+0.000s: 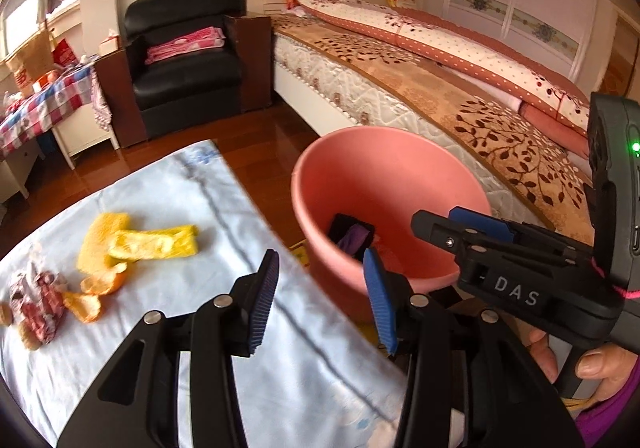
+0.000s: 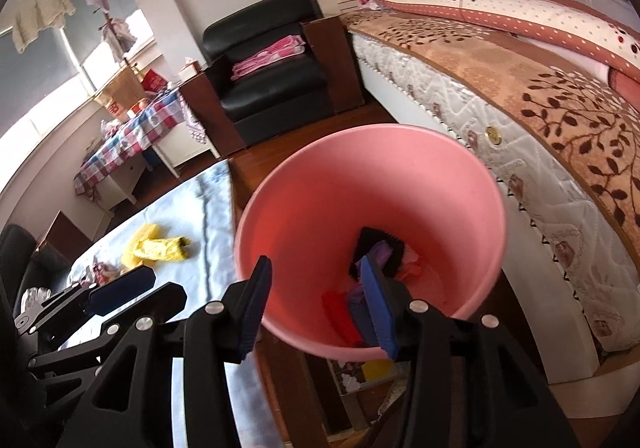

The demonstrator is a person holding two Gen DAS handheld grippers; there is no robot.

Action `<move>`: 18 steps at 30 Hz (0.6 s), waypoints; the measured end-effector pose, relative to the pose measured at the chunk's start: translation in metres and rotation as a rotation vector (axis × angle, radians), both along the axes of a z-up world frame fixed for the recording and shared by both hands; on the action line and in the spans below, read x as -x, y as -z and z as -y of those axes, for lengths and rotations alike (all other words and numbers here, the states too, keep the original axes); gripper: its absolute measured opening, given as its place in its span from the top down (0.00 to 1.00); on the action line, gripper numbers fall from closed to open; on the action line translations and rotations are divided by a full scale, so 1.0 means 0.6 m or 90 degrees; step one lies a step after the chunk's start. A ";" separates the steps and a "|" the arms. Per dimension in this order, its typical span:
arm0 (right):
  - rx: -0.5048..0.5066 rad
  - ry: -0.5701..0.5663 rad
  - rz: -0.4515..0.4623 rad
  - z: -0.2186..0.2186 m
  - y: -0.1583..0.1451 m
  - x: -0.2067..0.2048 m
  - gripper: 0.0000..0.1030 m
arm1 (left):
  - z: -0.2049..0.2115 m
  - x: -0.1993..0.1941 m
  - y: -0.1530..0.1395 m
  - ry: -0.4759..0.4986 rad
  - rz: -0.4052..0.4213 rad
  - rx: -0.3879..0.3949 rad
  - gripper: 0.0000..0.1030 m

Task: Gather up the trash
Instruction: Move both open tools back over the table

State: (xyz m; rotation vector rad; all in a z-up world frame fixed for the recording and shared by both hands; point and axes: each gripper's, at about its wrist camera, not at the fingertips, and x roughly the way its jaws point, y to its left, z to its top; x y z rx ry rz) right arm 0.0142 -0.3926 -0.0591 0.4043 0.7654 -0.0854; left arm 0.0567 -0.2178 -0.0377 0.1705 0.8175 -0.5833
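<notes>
Fingers of the left gripper (image 1: 320, 288) stand apart with nothing between them, its base cut off by the lower edge of the view. The right gripper (image 2: 320, 306) is likewise parted and empty, poised over the near rim of the pink bin (image 2: 304, 207); its blue pads (image 2: 378, 300) cover part of what lies inside. In that bin a black piece (image 2: 378, 240), something purple and some red scraps (image 2: 340, 314) can be seen, but what they are is hard to tell.

Left of the bin sits the worktop (image 1: 224, 328), draped in a pale blue cloth. On it, ahead and to the left of the left gripper and well clear of its fingers, lie yellow peel (image 1: 136, 240), orange peel (image 1: 100, 284) and a crumpled red-and-white wrapper (image 1: 36, 300), all slightly blurred. A brown object at the wrapper's edge is cut off. Beyond the bin stretch the bed (image 1: 440, 87) and a black armchair (image 1: 188, 59).
</notes>
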 end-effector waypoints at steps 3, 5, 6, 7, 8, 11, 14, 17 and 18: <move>0.000 -0.024 0.003 -0.026 -0.004 0.000 0.55 | -0.031 0.002 -0.002 -0.022 0.002 0.002 0.57; 0.003 -0.039 0.005 -0.044 -0.008 -0.001 0.55 | -0.054 0.003 -0.002 -0.038 0.000 0.004 0.57; 0.004 -0.049 0.005 -0.055 -0.009 -0.002 0.55 | -0.061 0.004 -0.001 -0.043 0.000 0.003 0.57; 0.003 -0.058 0.006 -0.065 -0.010 -0.002 0.55 | -0.071 0.004 -0.001 -0.050 0.001 0.002 0.57; 0.002 -0.066 0.006 -0.074 -0.010 -0.003 0.55 | -0.084 0.006 -0.001 -0.058 0.003 0.000 0.57; 0.000 -0.088 0.005 -0.097 -0.010 -0.004 0.55 | -0.114 0.008 -0.001 -0.077 0.006 -0.002 0.57; 0.002 -0.114 0.002 -0.128 -0.009 -0.005 0.55 | -0.154 0.009 0.000 -0.102 0.009 -0.001 0.57; 0.002 -0.134 -0.003 -0.152 -0.006 -0.010 0.55 | -0.189 0.008 0.000 -0.123 0.008 0.001 0.57; 0.003 -0.144 -0.005 -0.162 -0.005 -0.012 0.55 | -0.204 0.006 0.000 -0.133 0.010 -0.001 0.57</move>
